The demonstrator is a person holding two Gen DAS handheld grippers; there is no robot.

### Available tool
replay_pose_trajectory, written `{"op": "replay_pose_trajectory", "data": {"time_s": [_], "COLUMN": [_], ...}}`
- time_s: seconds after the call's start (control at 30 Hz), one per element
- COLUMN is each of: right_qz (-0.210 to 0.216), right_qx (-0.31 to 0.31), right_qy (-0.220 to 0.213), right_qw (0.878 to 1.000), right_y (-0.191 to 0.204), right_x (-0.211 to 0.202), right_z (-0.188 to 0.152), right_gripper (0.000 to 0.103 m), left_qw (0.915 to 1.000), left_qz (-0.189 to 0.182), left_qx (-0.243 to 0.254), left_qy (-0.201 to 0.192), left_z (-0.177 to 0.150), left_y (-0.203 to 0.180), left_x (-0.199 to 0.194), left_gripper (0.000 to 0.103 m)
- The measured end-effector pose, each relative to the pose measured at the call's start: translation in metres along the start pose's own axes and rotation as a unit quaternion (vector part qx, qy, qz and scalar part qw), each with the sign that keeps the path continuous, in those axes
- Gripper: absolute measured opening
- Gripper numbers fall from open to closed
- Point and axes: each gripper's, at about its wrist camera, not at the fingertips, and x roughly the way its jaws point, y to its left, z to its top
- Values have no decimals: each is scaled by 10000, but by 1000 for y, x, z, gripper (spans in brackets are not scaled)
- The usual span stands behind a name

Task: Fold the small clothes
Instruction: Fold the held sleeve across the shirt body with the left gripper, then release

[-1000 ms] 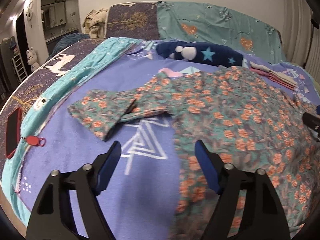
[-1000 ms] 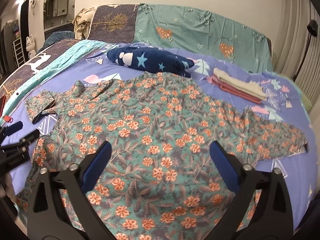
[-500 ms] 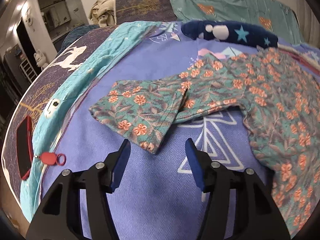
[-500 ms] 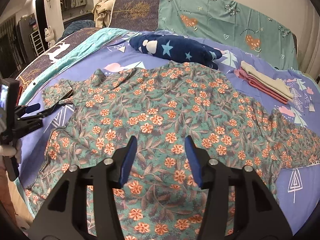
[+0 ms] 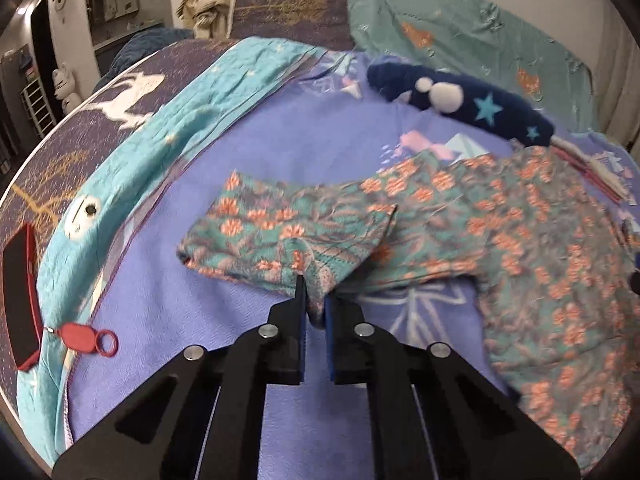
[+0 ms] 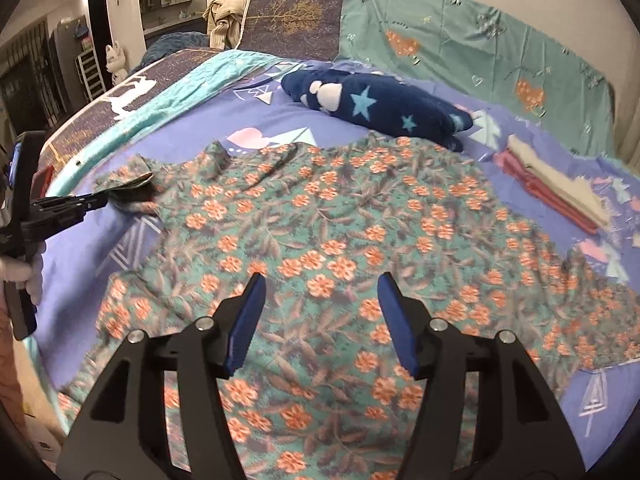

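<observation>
A green shirt with orange flowers lies spread flat on a purple bedsheet. Its left sleeve is folded over on itself. My left gripper is shut on the near edge of that sleeve; it also shows at the left of the right wrist view. My right gripper is open and empty, hovering over the lower middle of the shirt.
A navy star-patterned plush garment lies beyond the shirt. A stack of folded pink and beige clothes sits at the right. A red phone and red key tag lie near the bed's left edge. Pillows line the headboard.
My left gripper moved forward to the folded sleeve and closed on its edge. My right gripper narrowed, then opened wider again, and stayed over the shirt.
</observation>
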Motion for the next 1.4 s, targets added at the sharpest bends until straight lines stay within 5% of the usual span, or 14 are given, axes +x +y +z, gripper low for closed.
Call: {"op": "replay_pose_trajectory", "data": {"time_s": [0.17, 0.3, 0.63, 0.73, 1.0, 1.17, 1.4], "right_qz": [961, 1891, 2387, 2587, 2334, 1920, 1328], "right_qx": [325, 636, 1056, 975, 563, 391, 547], "right_qy": [395, 1001, 2203, 2108, 977, 515, 145], "right_qw": [9941, 9748, 9399, 9376, 9658, 9793, 9895], "right_y": [12, 52, 123, 131, 95, 26, -73], "right_x": [33, 87, 177, 178, 113, 66, 23], "right_z": [41, 87, 97, 99, 141, 157, 139], "right_gripper": [44, 44, 52, 3, 3, 3, 3], "left_qw": [9996, 9996, 9997, 9998, 9923, 9745, 9495], "left_qz": [-131, -155, -88, -72, -937, -1741, -2554], "left_qx": [267, 193, 45, 87, 596, 1174, 1710], "left_qy": [-29, 133, 235, 181, -540, -788, -632], "left_z": [1, -9, -18, -17, 15, 35, 46], "left_y": [-29, -36, -33, -37, -89, -159, -262], "left_x": [-6, 4, 11, 11, -40, -64, -67], "left_gripper": [7, 8, 8, 8, 8, 8, 8]}}
